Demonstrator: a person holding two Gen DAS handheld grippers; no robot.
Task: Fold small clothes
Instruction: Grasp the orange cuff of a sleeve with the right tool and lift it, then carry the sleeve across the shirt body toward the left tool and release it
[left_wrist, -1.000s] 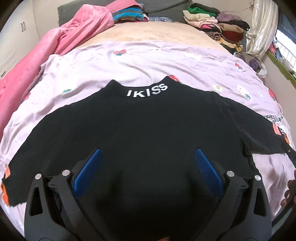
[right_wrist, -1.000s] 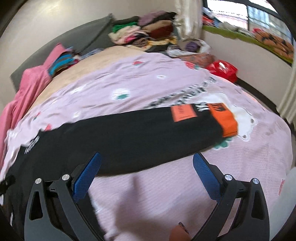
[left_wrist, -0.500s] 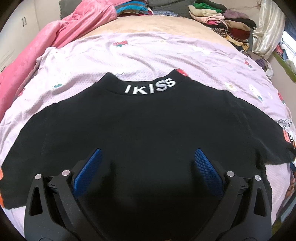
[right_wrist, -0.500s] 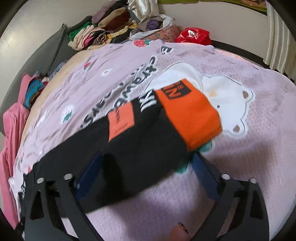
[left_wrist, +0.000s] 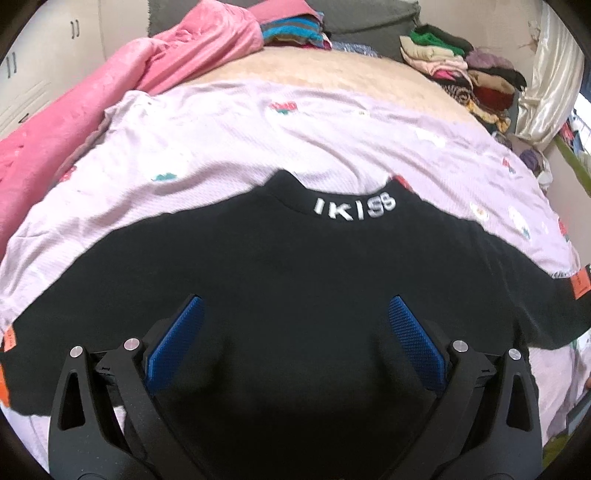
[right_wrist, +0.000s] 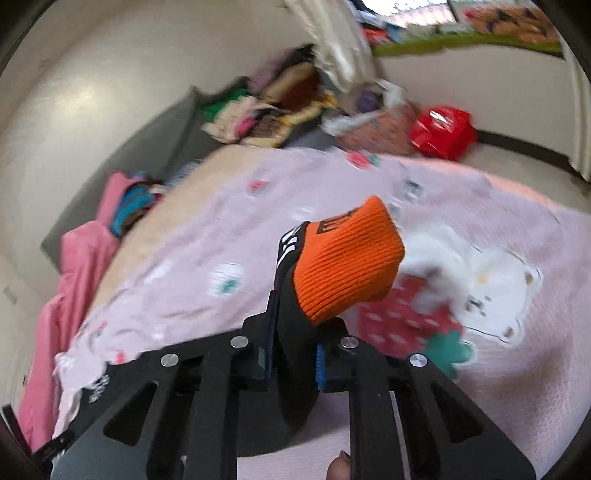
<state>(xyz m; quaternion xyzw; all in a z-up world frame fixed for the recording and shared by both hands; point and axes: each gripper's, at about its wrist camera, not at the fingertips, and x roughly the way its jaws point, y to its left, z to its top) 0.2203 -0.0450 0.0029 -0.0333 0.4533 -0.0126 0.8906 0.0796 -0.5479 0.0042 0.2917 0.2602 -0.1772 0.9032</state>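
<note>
White stitched letters reading "IKISS" run along the back of the collar (left_wrist: 354, 209) of the black sweater (left_wrist: 295, 280), just above the middle of the left wrist frame. At the right edge of that frame an orange patch (left_wrist: 581, 285) on the sleeve carries dark print too small to read. In the right wrist view, the orange cuff (right_wrist: 347, 262) near the frame's centre bears dark lettering, blurred and cut off, unreadable.
</note>
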